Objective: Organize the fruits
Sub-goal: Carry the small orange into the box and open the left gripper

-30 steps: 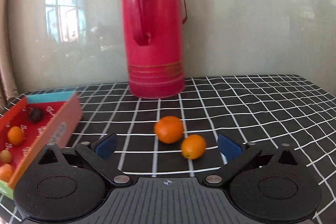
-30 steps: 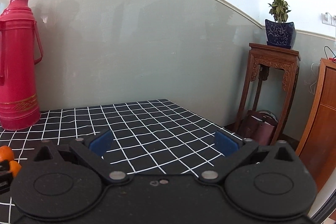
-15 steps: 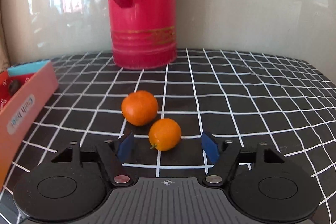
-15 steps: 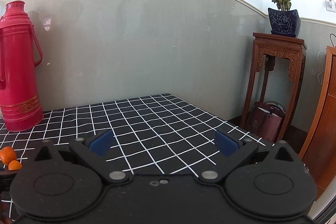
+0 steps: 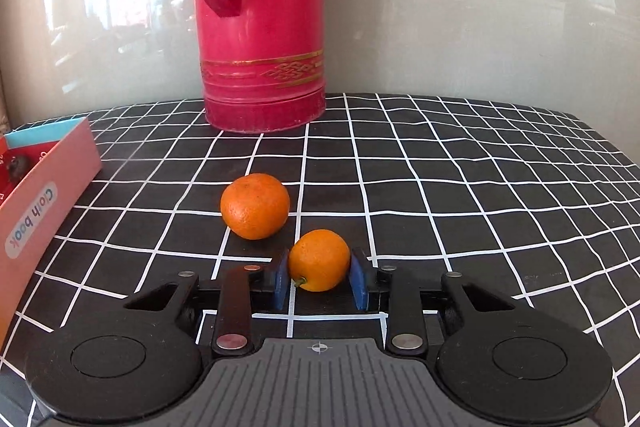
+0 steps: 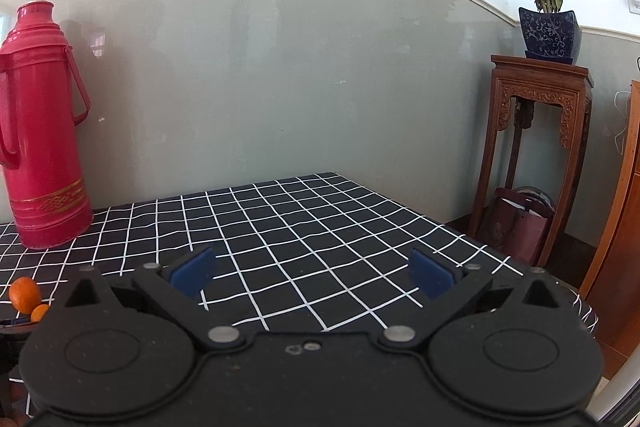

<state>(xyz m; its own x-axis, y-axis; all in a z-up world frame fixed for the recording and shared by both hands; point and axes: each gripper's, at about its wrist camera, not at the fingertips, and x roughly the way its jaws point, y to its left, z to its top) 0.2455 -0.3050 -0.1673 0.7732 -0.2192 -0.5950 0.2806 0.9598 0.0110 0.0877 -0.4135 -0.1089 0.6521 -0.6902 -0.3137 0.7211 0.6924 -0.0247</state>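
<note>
Left wrist view: your left gripper [image 5: 319,277] pinches the small orange [image 5: 319,259] at lower centre; the big orange [image 5: 255,205] waits behind, the box [image 5: 44,191] at left holds fruit already. Right wrist view: your right gripper [image 6: 312,269] gapes wide, idle, both oranges at far left.

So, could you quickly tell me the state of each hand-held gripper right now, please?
Left hand-held gripper: closed on the smaller orange, both pads touching it.
Right hand-held gripper: open, holding nothing, above the checked tablecloth.
</note>
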